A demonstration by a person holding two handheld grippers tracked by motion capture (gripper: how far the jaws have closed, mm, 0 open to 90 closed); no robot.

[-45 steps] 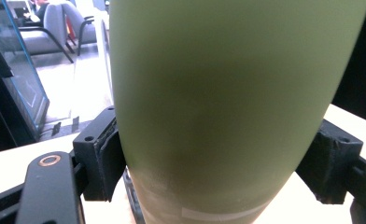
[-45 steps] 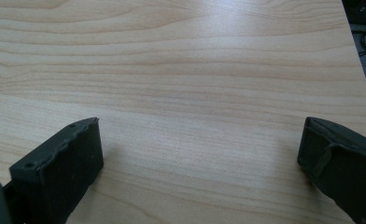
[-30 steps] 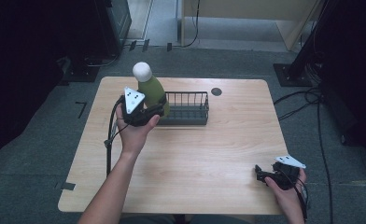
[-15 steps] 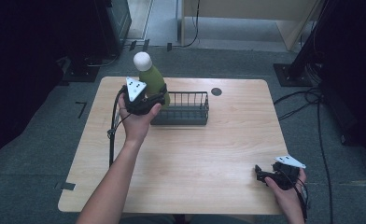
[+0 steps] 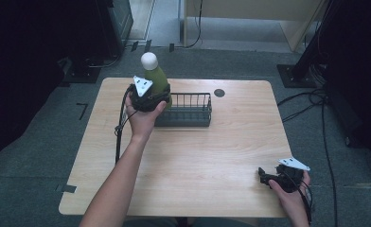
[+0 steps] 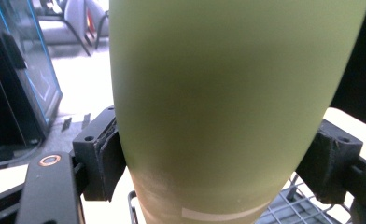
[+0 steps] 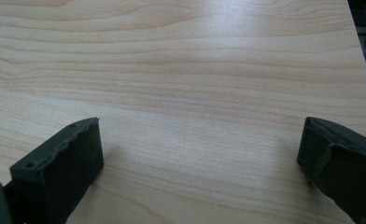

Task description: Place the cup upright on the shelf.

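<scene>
where the left tongs [image 6: 214, 163] clamp it, the bottle [image 6: 228, 107] looks matte olive-green.

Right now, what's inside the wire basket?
The wire basket looks empty across its middle and right. The green bottle, clamped in the left gripper, hangs over its left end; the hand and bottle hide that corner, so I cannot tell what lies there.

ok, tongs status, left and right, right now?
Left tongs: closed on the green bottle, above the wire basket's left end.
Right tongs: open, holding nothing, low over the table.
</scene>
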